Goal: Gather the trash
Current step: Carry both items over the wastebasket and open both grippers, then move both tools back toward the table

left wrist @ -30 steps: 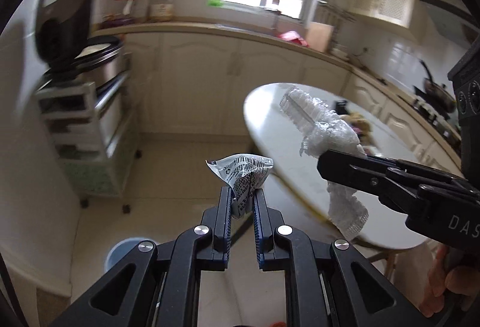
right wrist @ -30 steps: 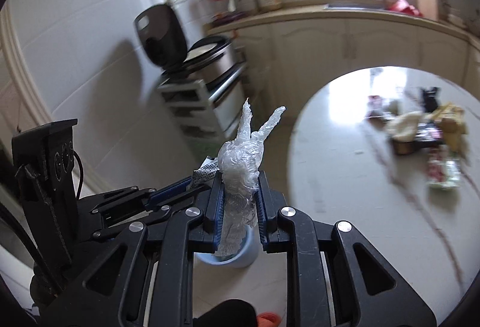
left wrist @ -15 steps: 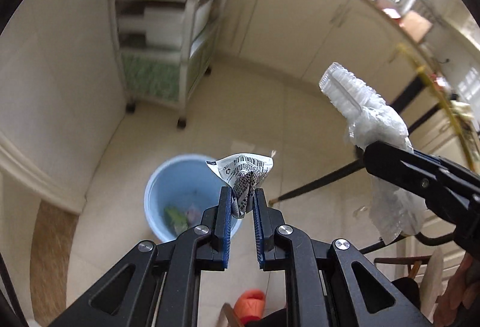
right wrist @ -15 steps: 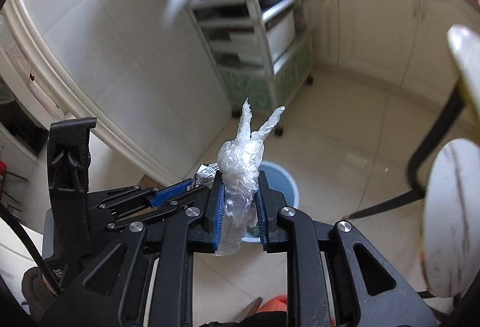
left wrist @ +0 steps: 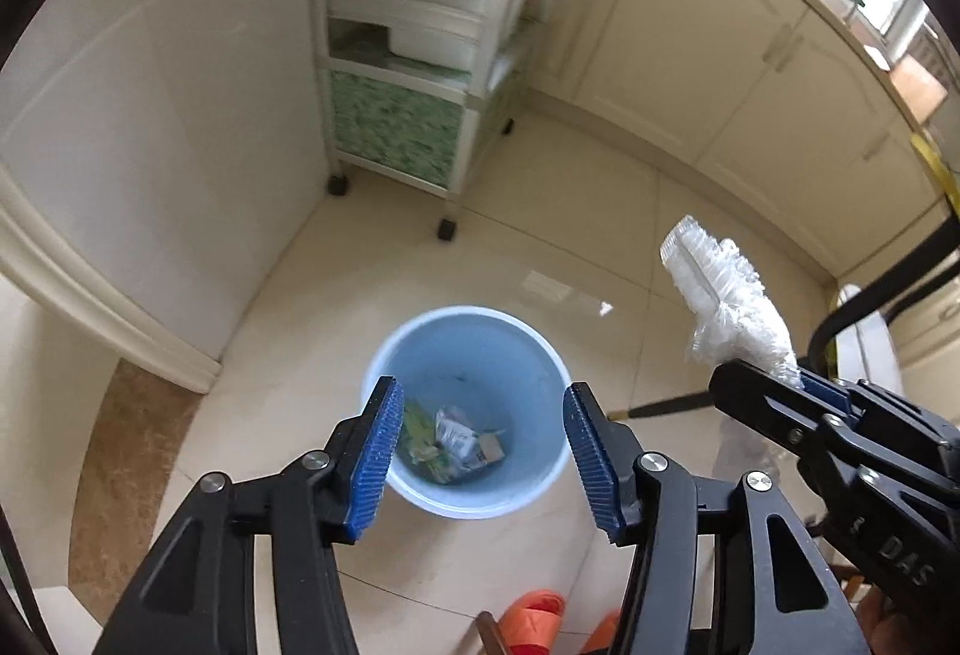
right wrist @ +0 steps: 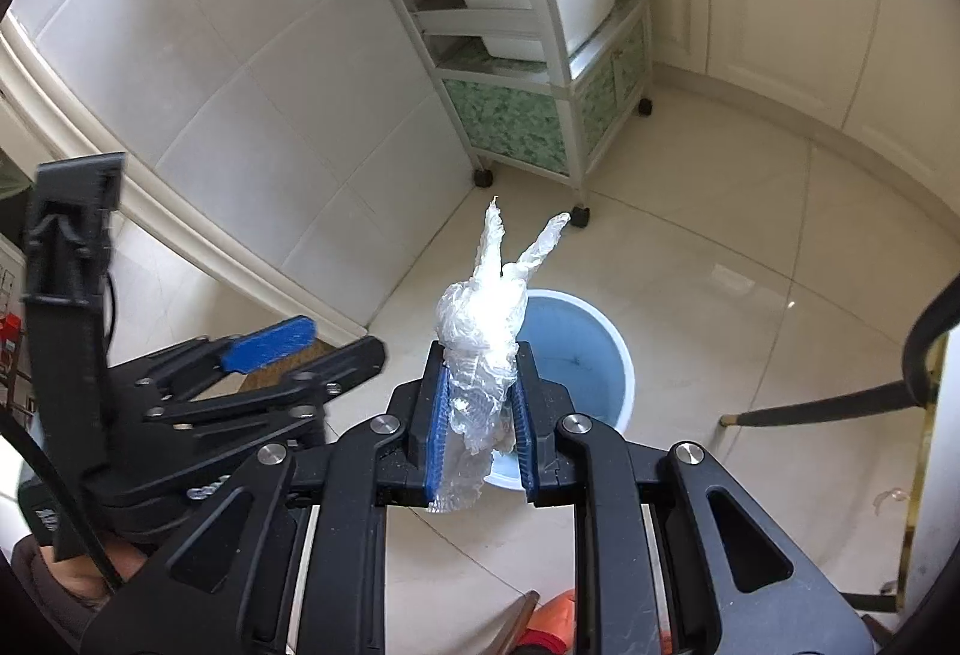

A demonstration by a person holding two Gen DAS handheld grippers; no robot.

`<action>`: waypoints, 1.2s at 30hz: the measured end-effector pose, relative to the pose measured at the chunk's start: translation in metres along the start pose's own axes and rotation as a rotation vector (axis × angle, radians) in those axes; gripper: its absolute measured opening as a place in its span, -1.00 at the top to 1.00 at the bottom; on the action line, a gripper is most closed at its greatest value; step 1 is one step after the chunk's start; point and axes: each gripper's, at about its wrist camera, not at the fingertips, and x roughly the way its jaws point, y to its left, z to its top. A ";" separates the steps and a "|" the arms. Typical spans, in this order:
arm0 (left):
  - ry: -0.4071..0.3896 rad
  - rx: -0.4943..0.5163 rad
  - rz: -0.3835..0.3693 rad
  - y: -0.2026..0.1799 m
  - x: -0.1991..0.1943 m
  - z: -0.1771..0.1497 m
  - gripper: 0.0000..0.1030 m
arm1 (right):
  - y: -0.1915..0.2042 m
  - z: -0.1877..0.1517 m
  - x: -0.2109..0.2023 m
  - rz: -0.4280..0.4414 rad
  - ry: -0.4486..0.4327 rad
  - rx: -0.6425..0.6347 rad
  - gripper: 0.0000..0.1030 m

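Note:
A light blue bin [left wrist: 480, 343] stands on the tiled floor and holds several scraps, among them a crumpled printed wrapper [left wrist: 459, 439]. My left gripper [left wrist: 480, 451] is open and empty, straight above the bin. My right gripper [right wrist: 480, 415] is shut on a crumpled clear plastic wrap [right wrist: 486, 331], held above the near rim of the bin [right wrist: 606, 349]. In the left wrist view the wrap [left wrist: 726, 301] and right gripper [left wrist: 756, 391] are to the right of the bin. In the right wrist view the left gripper [right wrist: 324, 340] is at the left.
A white wheeled shelf cart [left wrist: 432, 54] stands by the tiled wall behind the bin. Cream cabinets [left wrist: 720, 54] run along the back. Black table or chair legs [right wrist: 840, 403] are at the right. Orange slippers [left wrist: 534, 613] are on the floor below.
My left gripper has opened and the printed wrapper it held now lies in the bin. Both grippers have moved closer over the bin. The right gripper still holds the plastic wrap.

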 end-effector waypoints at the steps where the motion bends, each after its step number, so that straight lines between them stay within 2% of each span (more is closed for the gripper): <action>1: -0.009 -0.008 0.006 0.001 -0.006 -0.002 -0.02 | 0.002 0.001 0.000 0.005 0.000 -0.005 0.64; 5: -0.064 -0.024 0.033 -0.004 -0.038 -0.014 -0.15 | 0.011 0.008 0.000 0.014 -0.026 -0.010 0.53; 7: -0.096 -0.011 0.065 -0.006 -0.058 -0.025 -0.15 | 0.015 0.011 -0.006 0.008 -0.052 -0.010 0.21; 8: -0.112 -0.011 0.082 -0.009 -0.068 -0.032 -0.17 | 0.017 0.012 -0.013 0.000 -0.071 -0.009 -0.03; 11: -0.150 -0.011 0.087 -0.015 -0.099 -0.042 -0.20 | 0.020 0.015 -0.031 0.011 -0.126 -0.005 -0.24; 12: -0.165 -0.010 0.088 -0.018 -0.109 -0.045 -0.20 | 0.021 0.014 -0.042 0.003 -0.150 -0.007 -0.35; 15: -0.213 0.010 0.089 -0.031 -0.135 -0.058 -0.27 | 0.022 0.012 -0.074 -0.012 -0.212 -0.006 -0.50; 19: -0.296 0.059 0.072 -0.059 -0.183 -0.078 -0.42 | 0.021 0.006 -0.137 -0.082 -0.324 -0.002 -0.58; 21: -0.341 0.094 0.071 -0.074 -0.203 -0.090 -0.46 | 0.018 0.000 -0.174 -0.131 -0.380 0.004 -0.81; 26: -0.485 0.195 0.026 -0.133 -0.262 -0.126 -0.71 | 0.006 -0.026 -0.269 -0.248 -0.501 0.022 -0.83; 29: -0.569 0.258 -0.018 -0.169 -0.299 -0.155 -0.90 | -0.002 -0.046 -0.316 -0.315 -0.573 0.040 -1.00; 31: -0.625 0.296 -0.047 -0.194 -0.321 -0.173 -0.99 | -0.007 -0.066 -0.352 -0.367 -0.631 0.049 -1.00; 36: -0.730 0.390 -0.154 -0.253 -0.365 -0.227 -0.99 | -0.022 -0.109 -0.424 -0.497 -0.738 0.091 -1.00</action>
